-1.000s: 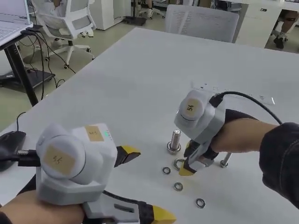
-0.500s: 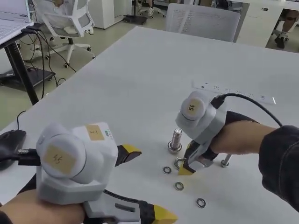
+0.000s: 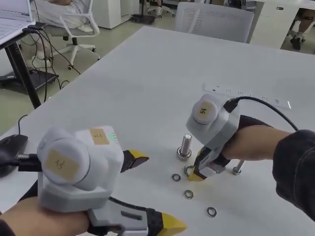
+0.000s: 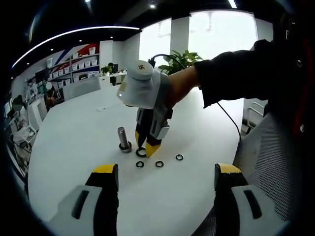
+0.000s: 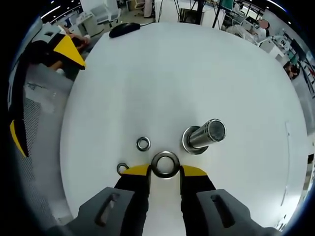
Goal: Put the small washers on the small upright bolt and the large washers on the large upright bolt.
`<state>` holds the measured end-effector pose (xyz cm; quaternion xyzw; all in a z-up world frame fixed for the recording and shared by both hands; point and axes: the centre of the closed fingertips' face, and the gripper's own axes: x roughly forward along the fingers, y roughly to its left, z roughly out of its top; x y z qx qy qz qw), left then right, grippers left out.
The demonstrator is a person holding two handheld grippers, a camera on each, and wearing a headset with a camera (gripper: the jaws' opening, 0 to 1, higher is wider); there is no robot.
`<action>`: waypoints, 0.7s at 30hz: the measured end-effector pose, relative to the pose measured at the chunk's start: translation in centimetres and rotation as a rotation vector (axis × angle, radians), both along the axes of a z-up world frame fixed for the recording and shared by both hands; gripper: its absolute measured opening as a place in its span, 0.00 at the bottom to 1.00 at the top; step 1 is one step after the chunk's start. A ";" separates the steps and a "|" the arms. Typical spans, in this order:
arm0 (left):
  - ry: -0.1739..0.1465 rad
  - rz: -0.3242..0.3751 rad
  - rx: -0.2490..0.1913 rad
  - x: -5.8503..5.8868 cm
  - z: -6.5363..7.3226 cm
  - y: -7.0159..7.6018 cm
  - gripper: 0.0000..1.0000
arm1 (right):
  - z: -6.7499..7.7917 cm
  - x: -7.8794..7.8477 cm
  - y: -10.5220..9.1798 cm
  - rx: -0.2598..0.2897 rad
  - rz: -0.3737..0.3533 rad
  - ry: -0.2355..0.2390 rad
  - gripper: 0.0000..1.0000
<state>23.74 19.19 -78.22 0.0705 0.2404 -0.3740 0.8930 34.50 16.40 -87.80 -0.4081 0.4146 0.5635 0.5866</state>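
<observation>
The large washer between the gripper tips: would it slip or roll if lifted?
The large washer looks like stiff, shiny metal, so it may slip from the right gripper, whose jaws seem to pinch only its thin rim. Lying flat on the table, it probably won't roll; dropped on edge, it might.

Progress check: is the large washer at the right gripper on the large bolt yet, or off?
Off. The large washer lies flat on the table beside the large bolt, right gripper jaws closed against its sides.
</observation>
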 end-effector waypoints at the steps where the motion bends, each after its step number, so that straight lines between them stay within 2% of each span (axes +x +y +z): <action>1: 0.001 0.000 -0.001 0.0 0.0 0.0 0.80 | 0.0 0.0 0.0 0.000 0.002 0.000 0.25; 13: 0.006 0.000 0.000 0.0 -0.2 0.0 0.80 | 0.1 -0.1 -0.2 -0.013 0.011 -0.004 0.24; 21: 0.003 -0.003 0.002 -0.1 -0.2 0.0 0.80 | 0.7 -0.1 -0.6 -0.016 0.011 -0.005 0.24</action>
